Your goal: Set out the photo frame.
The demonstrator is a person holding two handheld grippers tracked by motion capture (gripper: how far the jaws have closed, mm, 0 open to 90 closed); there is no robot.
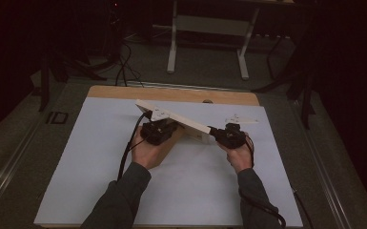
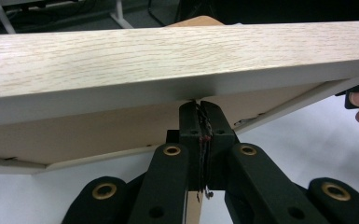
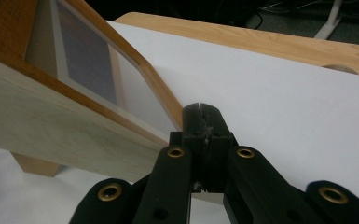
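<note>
Left tongs [image 2: 199, 106] closed under wooden frame [image 2: 168, 60]; right tongs [image 3: 203, 109] closed beside it.

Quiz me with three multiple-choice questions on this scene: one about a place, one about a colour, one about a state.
1. Where is the wooden frame?
A. On the floor
B. Above the table, between the left gripper and the right gripper
C. On the far desk

2. What colour is the sheet covering the table?
A. White
B. Red
C. Black

3. How do the left gripper's jaws stand?
A. Wide open
B. Shut together
C. Taken off

Answers:
1. B, since the high view shows it tilted between both grippers.
2. A, since the sheet is plainly white.
3. B, since the left gripper view shows the jaws meeting.
</note>
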